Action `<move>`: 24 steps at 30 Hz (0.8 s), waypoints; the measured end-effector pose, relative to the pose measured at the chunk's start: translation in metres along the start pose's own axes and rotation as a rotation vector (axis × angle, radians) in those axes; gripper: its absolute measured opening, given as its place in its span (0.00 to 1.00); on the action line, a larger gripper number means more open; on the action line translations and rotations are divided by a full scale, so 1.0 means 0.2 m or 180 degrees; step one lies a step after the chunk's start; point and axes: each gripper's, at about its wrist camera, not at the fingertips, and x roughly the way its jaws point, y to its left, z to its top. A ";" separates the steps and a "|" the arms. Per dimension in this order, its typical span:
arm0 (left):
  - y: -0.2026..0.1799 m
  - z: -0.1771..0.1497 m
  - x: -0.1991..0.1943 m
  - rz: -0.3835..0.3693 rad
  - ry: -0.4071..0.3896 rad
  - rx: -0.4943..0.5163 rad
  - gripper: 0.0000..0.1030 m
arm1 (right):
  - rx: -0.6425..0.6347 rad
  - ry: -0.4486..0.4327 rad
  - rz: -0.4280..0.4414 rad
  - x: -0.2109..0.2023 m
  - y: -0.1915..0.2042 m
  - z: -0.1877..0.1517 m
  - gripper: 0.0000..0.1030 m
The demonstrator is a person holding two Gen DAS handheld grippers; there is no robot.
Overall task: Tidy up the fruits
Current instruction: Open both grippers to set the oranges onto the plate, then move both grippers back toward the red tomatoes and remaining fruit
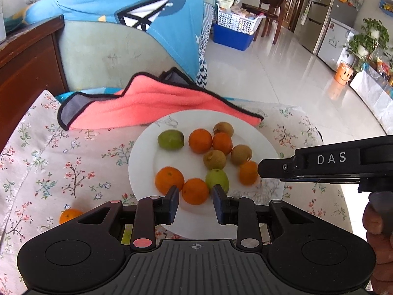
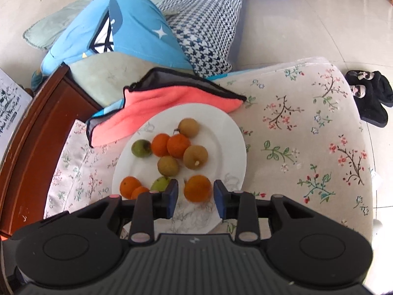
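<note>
Legible writing: the letters "DAS" in white on the black body of the right gripper [image 1: 260,169], seen side-on at the right of the left wrist view. The print on a white sheet at the left edge of the right wrist view is too small to read.

Surface: table [image 2: 307,132] under a cream cloth printed with flowers and branches.

Task items: a white plate [image 1: 145,147] on the table carrying five oranges, three brown kiwis and two green fruits. One further orange [image 1: 69,215] lies loose on the cloth, near the plate's left side and apart from it.

Left gripper [image 1: 195,199]: jaws narrow, nothing gripped; an orange at the near rim [image 1: 195,191] shows in the gap beyond the tips, not pressed by either pad.

Right gripper, own view [image 2: 195,198]: jaws narrow, nothing gripped; an orange at the plate's right edge [image 2: 197,188] sits in the gap beyond the tips, pads clear of it.

Around: a coral towel [image 1: 147,105] with black trim and grey lining, its edge overlapping the plate's far rim. Behind it a blue cushion [image 1: 118,0] on a green seat. Black slippers [image 2: 368,98] on the tiled floor. A white basket [image 1: 238,22] on a blue bin, well apart. An orange pot with a smiley face [image 1: 343,73] by some plants.
</note>
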 end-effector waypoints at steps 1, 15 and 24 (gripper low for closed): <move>0.00 0.01 -0.01 0.0002 -0.0034 -0.0018 0.33 | 0.0001 -0.0023 0.0016 -0.01 0.00 0.00 0.32; 0.11 0.06 -0.14 0.0199 -0.0217 -0.0133 0.54 | -0.0305 -0.0194 0.0076 -0.07 0.10 -0.01 0.35; 0.22 0.05 -0.24 0.0304 -0.0270 -0.0145 0.69 | -0.0682 -0.0208 0.0123 -0.07 0.20 -0.06 0.38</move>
